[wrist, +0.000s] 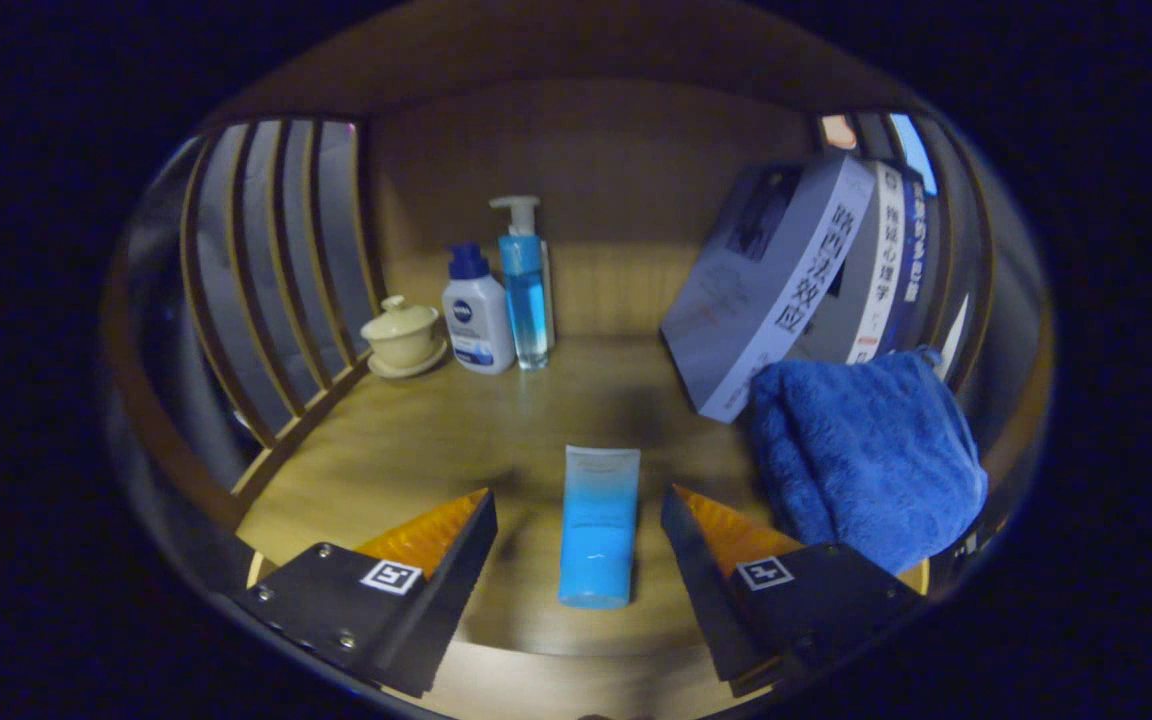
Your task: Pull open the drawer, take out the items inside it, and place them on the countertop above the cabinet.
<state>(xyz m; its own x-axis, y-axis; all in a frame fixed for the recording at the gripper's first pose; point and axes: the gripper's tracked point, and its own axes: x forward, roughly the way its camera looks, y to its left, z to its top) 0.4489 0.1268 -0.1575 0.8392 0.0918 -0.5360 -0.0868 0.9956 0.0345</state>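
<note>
A blue tube (598,525) lies flat on the wooden countertop (496,420), lengthwise between my two fingers. My gripper (578,510) is open, and there is a gap on each side between the tube and the fingers. A folded blue towel (861,455) sits just ahead of the right finger, leaning against the books. No drawer is seen from here.
At the back left stand a cream lidded cup on a saucer (402,335), a white pump bottle (477,312) and a tall blue pump bottle (524,285). Several books (801,270) lean at the back right. Slatted wooden sides (276,270) and a wooden back panel close the shelf.
</note>
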